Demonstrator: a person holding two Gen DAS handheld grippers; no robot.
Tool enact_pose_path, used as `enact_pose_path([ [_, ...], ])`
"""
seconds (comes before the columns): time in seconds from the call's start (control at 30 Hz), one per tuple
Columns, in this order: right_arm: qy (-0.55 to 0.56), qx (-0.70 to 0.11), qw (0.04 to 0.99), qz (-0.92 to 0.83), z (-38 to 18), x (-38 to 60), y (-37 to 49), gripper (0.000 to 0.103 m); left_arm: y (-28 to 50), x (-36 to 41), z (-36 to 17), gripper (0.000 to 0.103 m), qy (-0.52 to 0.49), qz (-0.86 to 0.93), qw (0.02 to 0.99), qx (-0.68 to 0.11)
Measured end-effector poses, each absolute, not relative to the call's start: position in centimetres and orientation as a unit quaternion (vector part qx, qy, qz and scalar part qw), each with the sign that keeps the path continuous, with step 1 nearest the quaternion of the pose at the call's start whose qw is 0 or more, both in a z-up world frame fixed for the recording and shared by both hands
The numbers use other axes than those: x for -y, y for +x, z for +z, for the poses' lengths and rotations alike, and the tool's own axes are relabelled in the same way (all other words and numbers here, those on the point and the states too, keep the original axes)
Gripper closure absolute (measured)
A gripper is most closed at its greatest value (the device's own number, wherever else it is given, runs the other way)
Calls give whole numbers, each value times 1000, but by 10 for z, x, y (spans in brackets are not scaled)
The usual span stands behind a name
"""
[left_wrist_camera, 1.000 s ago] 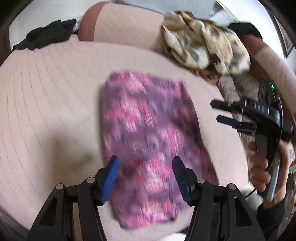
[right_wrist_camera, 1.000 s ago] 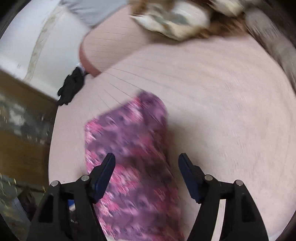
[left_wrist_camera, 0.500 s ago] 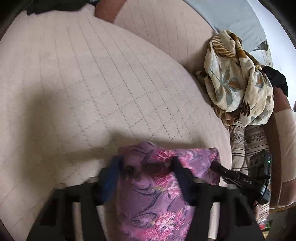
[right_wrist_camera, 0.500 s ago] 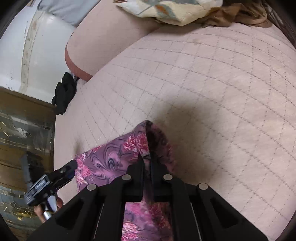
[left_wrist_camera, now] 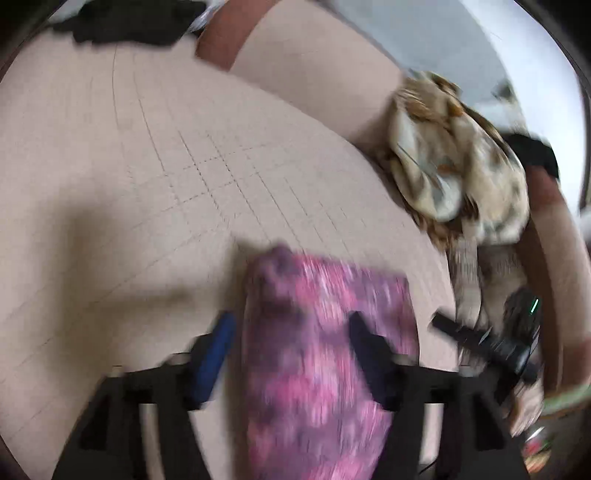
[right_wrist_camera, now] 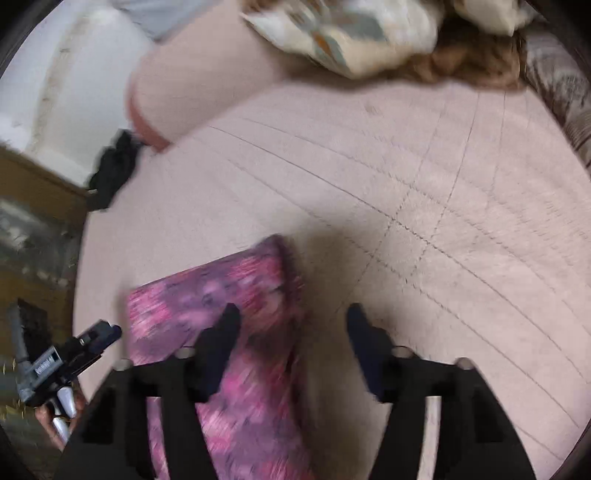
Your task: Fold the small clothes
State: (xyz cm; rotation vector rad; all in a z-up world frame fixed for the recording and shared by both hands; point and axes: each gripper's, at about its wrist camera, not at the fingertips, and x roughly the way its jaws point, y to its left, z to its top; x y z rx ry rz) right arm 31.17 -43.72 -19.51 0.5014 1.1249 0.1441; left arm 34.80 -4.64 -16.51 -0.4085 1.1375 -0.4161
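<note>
A folded purple-and-pink floral cloth (left_wrist_camera: 321, 350) lies on the pink quilted bedspread (left_wrist_camera: 147, 166), blurred by motion. My left gripper (left_wrist_camera: 291, 332) hovers over its near part with jaws opening; the cloth sits between the fingers and the pads do not press on it. In the right wrist view the same cloth (right_wrist_camera: 229, 288) has its folded right edge between the fingers of my right gripper (right_wrist_camera: 293, 325), whose jaws are also opening and grip nothing. Each gripper shows in the other's view: the right gripper (left_wrist_camera: 480, 339) at the cloth's right, the left gripper (right_wrist_camera: 74, 350) at its left.
A crumpled beige patterned cloth pile (left_wrist_camera: 454, 166) lies at the bed's far right on a patterned cushion (left_wrist_camera: 476, 266). A black garment (left_wrist_camera: 122, 22) sits at the far left by a pink bolster (left_wrist_camera: 306, 74). Wooden furniture (right_wrist_camera: 33, 221) stands beyond the bed's left edge.
Half a second ago both grippers were closed in on the cloth's far edge. Both have now spread apart, let the cloth go and drawn back a little.
</note>
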Motion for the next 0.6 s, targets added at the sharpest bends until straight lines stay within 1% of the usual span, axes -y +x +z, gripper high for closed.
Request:
enact_pose_path([
  [0.07,247,-506,822,83,-178,437,284,31,317,45,-159,27,-180,-205,803,-530],
  [0.17,276,-497,818,87,-179,436,237,28,271,50,-169,26,-170,-228,785,-550],
  [0.27,319,-524,787,70,-211,431,189,28,234,56,-193,26,-162,-234,765,-578],
  [0.33,329,-558,760,41,-237,428,171,29,224,56,-211,26,-187,-228,746,-597],
  [0.37,332,-571,750,29,-245,429,164,32,219,55,-222,26,-215,-240,727,-606],
  [0.43,338,-568,749,44,-243,427,160,41,211,54,-231,28,-234,-245,715,-612],
  [0.5,332,-565,752,68,-239,419,159,43,206,54,-227,30,-232,-241,720,-608],
  [0.53,321,-573,751,63,-241,413,158,44,206,54,-226,43,-222,-233,725,-609],
  [0.57,317,-585,745,57,-246,409,157,48,206,54,-227,57,-216,-221,729,-611],
  [0.6,317,-591,740,53,-252,406,156,50,206,53,-229,62,-214,-215,730,-613],
])
